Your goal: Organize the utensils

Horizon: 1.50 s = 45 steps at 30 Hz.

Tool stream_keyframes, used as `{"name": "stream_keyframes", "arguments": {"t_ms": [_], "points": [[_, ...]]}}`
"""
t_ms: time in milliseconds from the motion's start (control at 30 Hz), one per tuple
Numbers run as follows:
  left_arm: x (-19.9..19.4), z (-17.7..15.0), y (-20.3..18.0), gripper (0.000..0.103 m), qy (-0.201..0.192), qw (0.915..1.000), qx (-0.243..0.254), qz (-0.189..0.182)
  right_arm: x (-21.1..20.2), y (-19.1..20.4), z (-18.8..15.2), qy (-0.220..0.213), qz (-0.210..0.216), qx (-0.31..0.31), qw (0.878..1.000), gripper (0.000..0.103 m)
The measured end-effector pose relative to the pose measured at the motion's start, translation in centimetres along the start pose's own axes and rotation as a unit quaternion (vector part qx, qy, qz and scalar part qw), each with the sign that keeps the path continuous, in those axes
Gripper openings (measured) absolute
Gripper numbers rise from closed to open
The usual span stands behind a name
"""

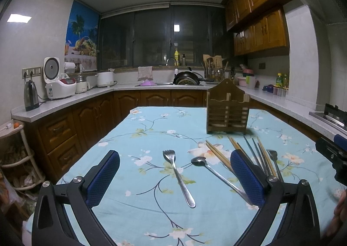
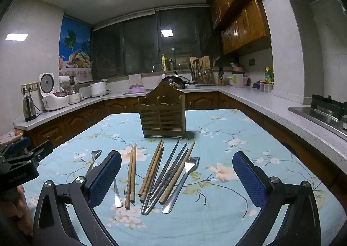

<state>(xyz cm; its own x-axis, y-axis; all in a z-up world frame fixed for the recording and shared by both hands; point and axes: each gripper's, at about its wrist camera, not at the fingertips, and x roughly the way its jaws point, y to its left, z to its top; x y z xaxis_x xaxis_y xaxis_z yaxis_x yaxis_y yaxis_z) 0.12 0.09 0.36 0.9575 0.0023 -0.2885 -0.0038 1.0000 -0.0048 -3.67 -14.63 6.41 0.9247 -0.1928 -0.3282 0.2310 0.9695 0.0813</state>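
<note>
We hold our left gripper (image 1: 174, 177) and right gripper (image 2: 176, 178) above the floral tablecloth (image 2: 227, 220), jaws spread wide and empty. Forks (image 1: 177, 177), a spoon (image 1: 216, 175), wooden chopsticks (image 2: 131, 177) and metal chopsticks (image 2: 167, 177) lie loose before the upright wooden utensil holder (image 2: 162, 113).

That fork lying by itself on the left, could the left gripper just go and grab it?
Probably yes. The fork lies alone on the cloth between the open left gripper's fingers, with the spoon slightly apart and nothing over it.
</note>
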Motion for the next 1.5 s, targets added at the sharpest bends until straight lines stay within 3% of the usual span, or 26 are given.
{"name": "stream_keyframes", "arguments": {"t_ms": [933,1300,1500], "points": [[0.6,-0.1,0.2,0.102,0.014,0.9999,-0.006,-0.006,0.1,-0.3,-0.1,0.005,0.0,0.006,1.0,0.103],[3.2,1.7,1.4,0.102,0.09,0.994,-0.036,-0.049,2.1,-0.8,0.2,0.046,-0.001,0.016,0.999,0.103],[6.3,3.3,2.8,0.102,0.151,0.9834,-0.069,-0.073,4.7,-1.9,0.5,0.097,0.016,0.04,0.994,0.103]]}}
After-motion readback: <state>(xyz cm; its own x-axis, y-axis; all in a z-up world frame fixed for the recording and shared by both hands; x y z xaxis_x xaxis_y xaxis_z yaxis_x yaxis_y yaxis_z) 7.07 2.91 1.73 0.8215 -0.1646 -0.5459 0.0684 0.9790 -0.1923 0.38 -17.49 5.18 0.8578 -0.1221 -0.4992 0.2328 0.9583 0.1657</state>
